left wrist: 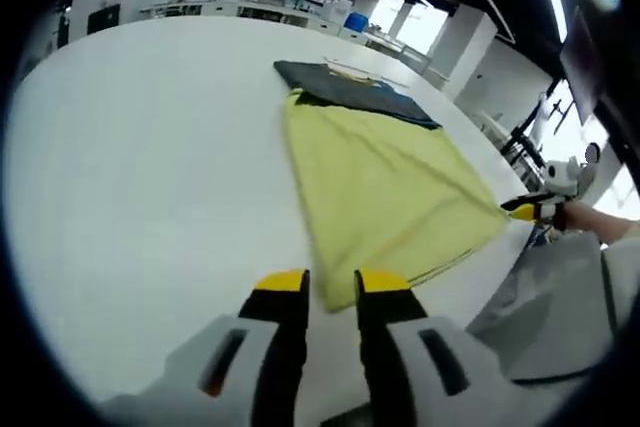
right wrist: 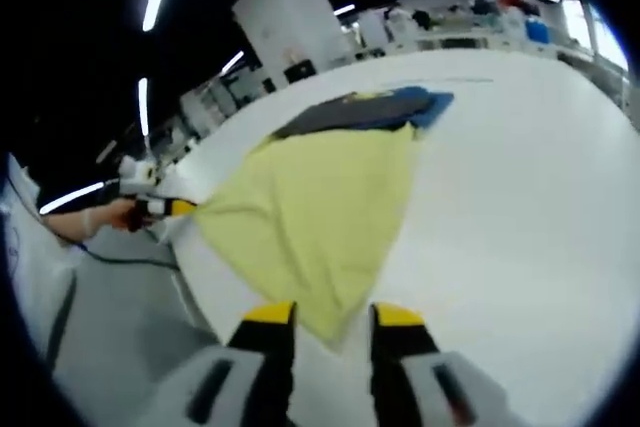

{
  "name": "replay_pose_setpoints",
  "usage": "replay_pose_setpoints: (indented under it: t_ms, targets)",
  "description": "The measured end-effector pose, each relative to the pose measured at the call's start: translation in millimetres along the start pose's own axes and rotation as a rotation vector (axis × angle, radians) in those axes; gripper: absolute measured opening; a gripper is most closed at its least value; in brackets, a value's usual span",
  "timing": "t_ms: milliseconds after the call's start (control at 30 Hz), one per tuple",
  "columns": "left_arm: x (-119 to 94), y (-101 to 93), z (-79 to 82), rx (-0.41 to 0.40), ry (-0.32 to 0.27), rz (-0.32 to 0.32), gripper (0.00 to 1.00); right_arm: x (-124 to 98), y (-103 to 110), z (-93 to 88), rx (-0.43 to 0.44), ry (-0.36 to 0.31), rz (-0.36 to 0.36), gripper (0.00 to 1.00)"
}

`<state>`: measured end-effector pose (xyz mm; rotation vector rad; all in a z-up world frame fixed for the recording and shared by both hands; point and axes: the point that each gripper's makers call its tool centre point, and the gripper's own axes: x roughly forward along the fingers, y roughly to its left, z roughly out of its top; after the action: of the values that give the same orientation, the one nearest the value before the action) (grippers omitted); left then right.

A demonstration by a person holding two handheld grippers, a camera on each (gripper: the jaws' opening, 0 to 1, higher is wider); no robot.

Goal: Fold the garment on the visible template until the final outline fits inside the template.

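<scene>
Left gripper view: left claw (left wrist: pixel 332 287) rises from the bottom, yellow tips apart with a narrow gap. The near corner of the yellow garment (left wrist: pixel 385 192) lies right at that gap, just ahead of the tips; cannot tell whether the tips pinch it. The garment spreads away from the claw across the white desk (left wrist: pixel 150 167), lying flat, wider to the right. Its far end overlaps a dark template (left wrist: pixel 345 87) with a blue edge, well ahead of the claw. To the right of the claw, the right claw (left wrist: pixel 528 210) sits at the garment's right corner at the desk edge, a hand (left wrist: pixel 600 219) behind it.

Right gripper view: right claw (right wrist: pixel 333 315) at the bottom, yellow tips parted. A garment (right wrist: pixel 320 207) corner lies between and just ahead of them; grip not clear. The cloth fans out ahead, reaching the dark and blue template (right wrist: pixel 370 112) far ahead. To the left of this claw, the left claw (right wrist: pixel 178 209) touches the cloth's left corner near the desk (right wrist: pixel 520 197) edge, held by a hand (right wrist: pixel 100 219). Shelves and lab benches are far behind.
</scene>
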<state>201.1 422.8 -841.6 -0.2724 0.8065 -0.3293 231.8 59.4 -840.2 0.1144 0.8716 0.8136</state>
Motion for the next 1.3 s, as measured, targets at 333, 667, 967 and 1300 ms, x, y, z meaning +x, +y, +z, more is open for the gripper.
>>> replay_pose_setpoints:
  t_ms: [333, 667, 967, 1300]
  targets:
    - [2, 1.5, -0.7, -0.023, 0.017, -0.011, 0.01, 2, -5, -3.9, 0.043, 0.008, -0.027, 0.0]
    - [-8, -11.9, -0.2, -0.011, 0.022, -0.083, 0.0, -19, -3, 6.4, 0.128, -0.035, 0.005, 0.0]
    - [-24, -32.3, -17.1, -0.023, 0.033, -0.184, 0.0, -48, 1, 3.8, 0.212, -0.056, 0.03, 0.0]
    - [-46, -49.5, -16.5, -0.093, -0.018, -0.235, 0.0, -64, 19, -13.2, 0.246, -0.038, 0.044, 0.0]
